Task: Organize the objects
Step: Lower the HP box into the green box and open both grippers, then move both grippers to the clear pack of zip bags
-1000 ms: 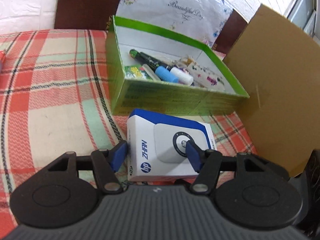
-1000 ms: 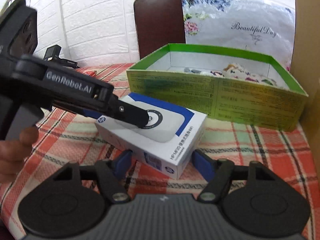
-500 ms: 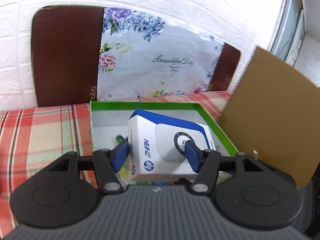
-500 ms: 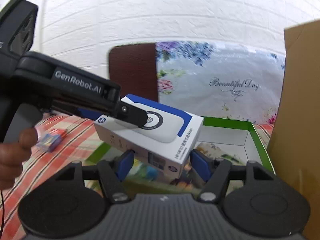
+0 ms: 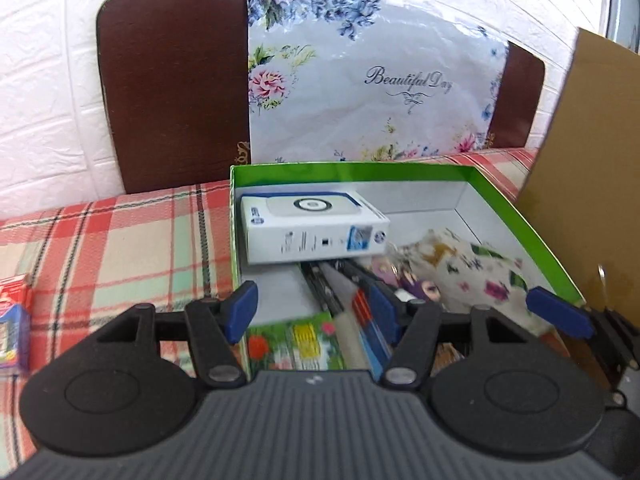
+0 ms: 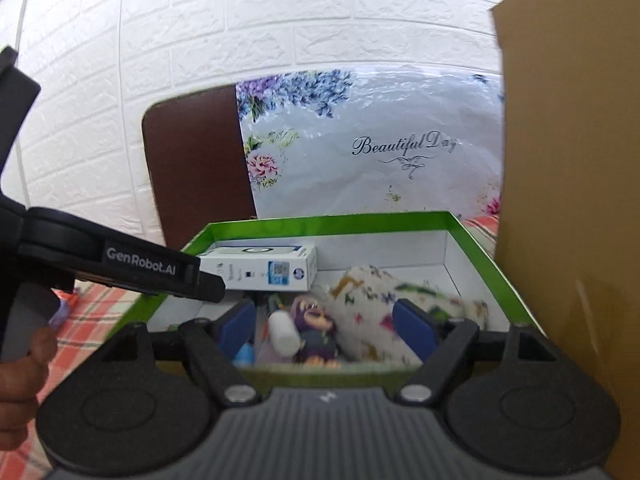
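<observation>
1. Your left gripper [image 5: 314,314] is spread wide with nothing between its blue pads, low in the left wrist view over the near left corner of the green box [image 5: 520,216].
2. Your right gripper [image 6: 326,322] is also spread and empty, at the bottom of the right wrist view just above the box's near wall.
3. The white-and-blue carton [image 5: 312,230] sits inside the green box, in its far left corner, seen at centre left of the left wrist frame; it seems to rest partly on the dark pens [image 5: 324,288] under its near edge, so it may sit tilted.
4. Expect the carton to be light, stiff cardboard with smooth printed faces; judged from its shape, take it across the two long flat sides and squeeze gently, as the walls could dent.
5. The floral pouch [image 6: 376,296] at centre right of the right wrist frame looks soft and will sag, so pinch a fold.
6. The purple figurine [image 6: 316,328] and the white cylinder [image 6: 282,332] beside it look hard and small; the cylinder may roll.
7. A small red-and-blue pack [image 5: 14,320] lies on the plaid cloth [image 5: 120,248] at the left edge of the left wrist frame, outside the box, likely next to go in.
</observation>
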The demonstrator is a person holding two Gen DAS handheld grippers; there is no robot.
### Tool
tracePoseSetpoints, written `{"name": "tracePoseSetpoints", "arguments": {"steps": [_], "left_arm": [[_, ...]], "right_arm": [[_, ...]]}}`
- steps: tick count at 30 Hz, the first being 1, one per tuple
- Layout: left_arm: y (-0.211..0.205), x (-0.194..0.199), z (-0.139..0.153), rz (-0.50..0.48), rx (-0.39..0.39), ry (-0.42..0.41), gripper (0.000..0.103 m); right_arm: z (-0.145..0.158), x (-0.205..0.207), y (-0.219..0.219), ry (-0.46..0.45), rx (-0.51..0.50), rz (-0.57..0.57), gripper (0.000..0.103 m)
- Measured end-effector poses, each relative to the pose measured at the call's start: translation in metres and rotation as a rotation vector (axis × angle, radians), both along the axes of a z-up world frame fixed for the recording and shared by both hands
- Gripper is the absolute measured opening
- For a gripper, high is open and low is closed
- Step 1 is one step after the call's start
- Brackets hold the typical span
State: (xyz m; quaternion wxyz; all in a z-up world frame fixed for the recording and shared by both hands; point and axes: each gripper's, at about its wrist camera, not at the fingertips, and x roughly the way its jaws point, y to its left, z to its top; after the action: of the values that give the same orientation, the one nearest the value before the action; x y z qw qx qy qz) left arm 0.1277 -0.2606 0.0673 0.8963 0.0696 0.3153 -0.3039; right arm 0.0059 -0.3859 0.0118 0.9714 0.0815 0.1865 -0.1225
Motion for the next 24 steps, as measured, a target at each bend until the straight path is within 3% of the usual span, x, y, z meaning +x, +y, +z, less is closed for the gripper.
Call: {"name": "tracePoseSetpoints", "arguments": {"steps": [4,12,24], "left_arm": [[0.009,-0.023,0.005,0.004,0.008,-0.023,0.064],[0.033,-0.058,-0.004,0.035,0.04,-0.014,0.068],[0.085,-0.061,-0.027,0.166,0.122,0.015,0.068]], "right_arm": [[0.005,-0.031,0.009,0.006,0.024,0.01,0.081],[-0.005,-0.058,0.03,0.13,0.102,0.078,0.082],[-0.011,-0.056,0.071,0.215,0.116,0.193,0.081]]}}
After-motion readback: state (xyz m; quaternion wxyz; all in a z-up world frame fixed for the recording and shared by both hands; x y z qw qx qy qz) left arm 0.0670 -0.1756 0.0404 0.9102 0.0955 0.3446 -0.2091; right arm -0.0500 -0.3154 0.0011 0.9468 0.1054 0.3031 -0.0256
